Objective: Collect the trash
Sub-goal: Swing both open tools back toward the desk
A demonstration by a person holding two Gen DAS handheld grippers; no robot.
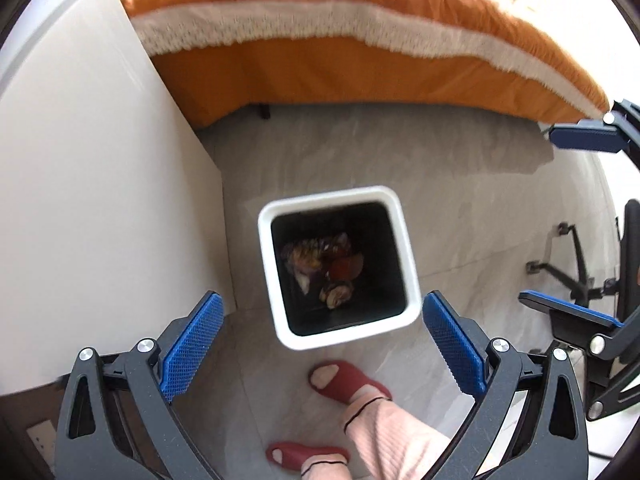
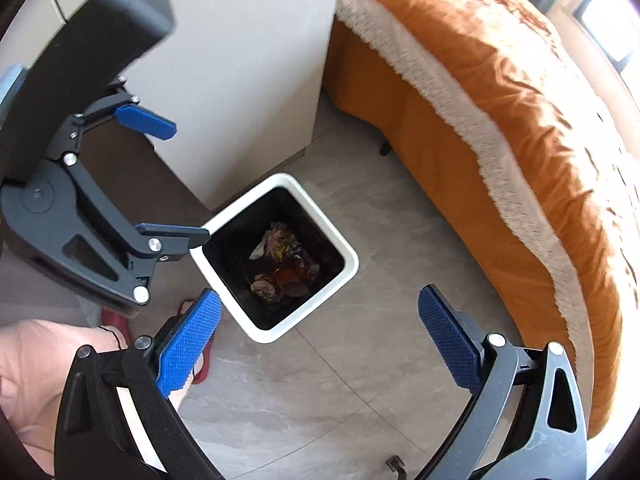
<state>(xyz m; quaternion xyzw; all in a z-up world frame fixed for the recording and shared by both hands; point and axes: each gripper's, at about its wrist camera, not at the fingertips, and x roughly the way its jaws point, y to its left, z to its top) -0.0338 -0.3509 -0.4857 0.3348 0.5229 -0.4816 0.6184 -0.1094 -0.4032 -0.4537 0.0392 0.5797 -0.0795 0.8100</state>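
Over the square white-rimmed bin with its dark liner (image 1: 404,248), my left gripper (image 1: 322,340) and right gripper (image 2: 318,340) hang spread wide and empty; crumpled wrapper trash (image 1: 320,266) lies at the bottom. I risk clipping the rim and tipping it.

You have one white trash bin (image 1: 404,240) with one heap of trash (image 1: 324,268) inside, two tongs, one bed (image 1: 320,76), and two red slippers (image 1: 348,380).

Trash (image 1: 320,268) in bin (image 1: 404,248) (on floor (image 1: 460,184)), beside bed (image 1: 360,76).
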